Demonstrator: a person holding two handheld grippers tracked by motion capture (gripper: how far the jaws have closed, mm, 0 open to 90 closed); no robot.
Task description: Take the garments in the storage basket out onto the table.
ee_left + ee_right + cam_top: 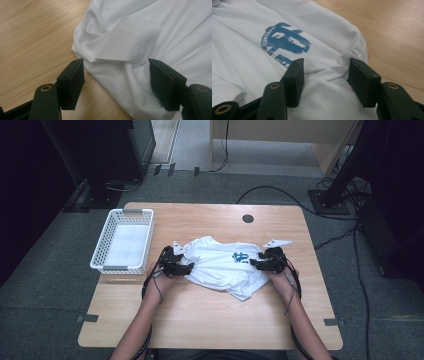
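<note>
Shirt: a white T-shirt (222, 265) with a blue print (240, 257) is bunched at the middle of the table (210, 320), presumably so both its sides can be reached at once.
Basket: a white basket (123, 241) is set at the left edge, near the far corner, apart from the shirt.
Left gripper (186, 268): brought to the shirt's left side; jaws are parted, a folded hem (125, 42) lies between them, and nothing is clamped.
Right gripper (256, 264): laid over the shirt's right side; jaws are half parted above cloth beside the print (285, 42), and nothing is pinched.

High view above table (210, 320), both gripper views close, sharing white shirt (225, 265)
</note>
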